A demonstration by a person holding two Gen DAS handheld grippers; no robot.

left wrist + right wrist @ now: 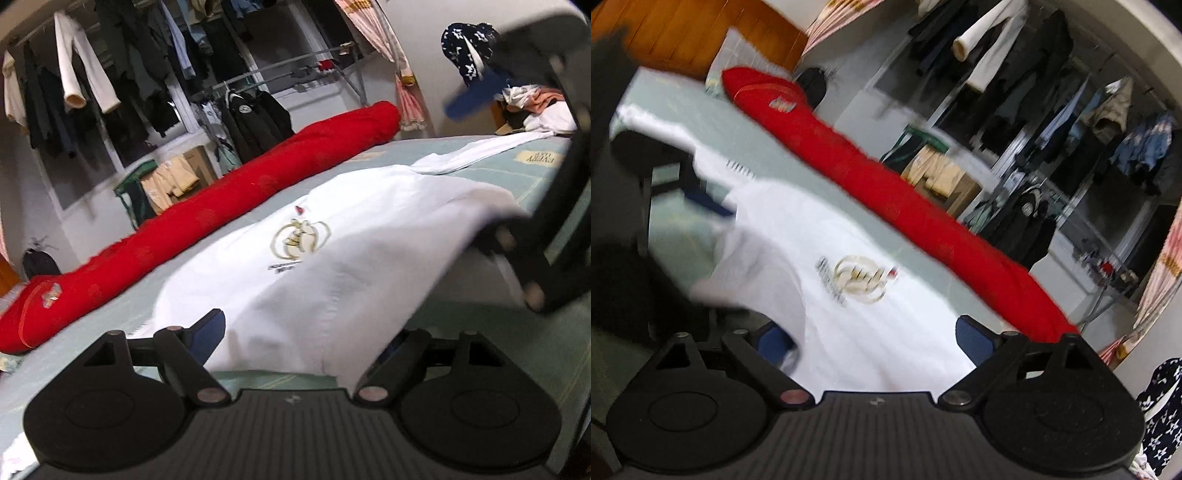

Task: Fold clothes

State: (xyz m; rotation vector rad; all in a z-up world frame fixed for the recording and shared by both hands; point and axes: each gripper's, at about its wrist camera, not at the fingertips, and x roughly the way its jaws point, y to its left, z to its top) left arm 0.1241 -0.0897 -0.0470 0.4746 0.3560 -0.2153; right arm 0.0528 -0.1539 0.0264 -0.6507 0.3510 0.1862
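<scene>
A white shirt (332, 266) with a gold emblem (299, 238) lies on the pale green bed (498, 332). It also shows in the right wrist view (857, 314). My left gripper (306, 343) has its blue-padded fingers (207, 332) spread wide, with the shirt's near edge draped between them. My right gripper (875, 343) also stands wide, blue pads (973, 338) apart, with the shirt's edge lying between them. The right gripper appears in the left wrist view (535, 258), at the shirt's lifted right edge. The left gripper shows dark at the left of the right wrist view (635, 184).
A long red rolled quilt (221, 206) lies along the bed's far side. Hanging clothes (129, 74) fill a rack behind it. A pile of garments (532, 107) sits at the bed's far right. A wooden headboard (683, 33) stands at the bed's end.
</scene>
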